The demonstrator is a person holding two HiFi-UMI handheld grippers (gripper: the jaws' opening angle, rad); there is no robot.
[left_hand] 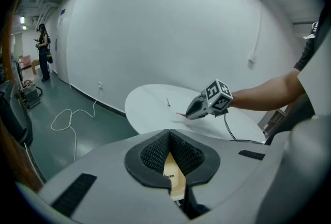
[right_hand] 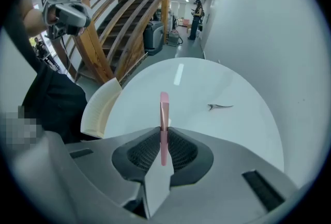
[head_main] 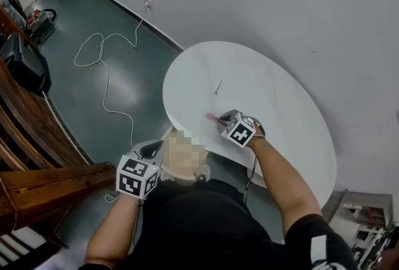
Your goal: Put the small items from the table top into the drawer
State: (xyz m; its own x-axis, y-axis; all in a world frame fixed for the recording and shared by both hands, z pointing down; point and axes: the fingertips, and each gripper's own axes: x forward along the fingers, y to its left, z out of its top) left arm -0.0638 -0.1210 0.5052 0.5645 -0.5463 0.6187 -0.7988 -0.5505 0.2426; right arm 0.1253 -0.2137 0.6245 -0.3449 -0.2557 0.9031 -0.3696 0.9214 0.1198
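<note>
My right gripper point(head_main: 219, 119) point(right_hand: 164, 132) is shut on a thin pink strip point(right_hand: 164, 109) point(head_main: 211, 116), held edge-on just above the near part of the round white table point(head_main: 280, 106) point(right_hand: 150, 78). Farther out on the table top lies a small dark clip-like item point(head_main: 217, 86) point(right_hand: 220, 107) point(left_hand: 168, 102). A cream drawer point(right_hand: 98, 109) stands open at the table's near left edge. My left gripper point(head_main: 148, 150) point(left_hand: 169, 134) hangs shut off the table by my chest. A tan sliver shows low in its gap; I cannot tell what it is.
A wooden staircase point(head_main: 37, 156) point(right_hand: 129, 21) rises to my left. A white cable point(head_main: 103, 69) loops over the green floor towards a wall socket. A white shelf unit point(head_main: 368, 219) stands at the far right. A person point(left_hand: 42, 52) stands far down the corridor.
</note>
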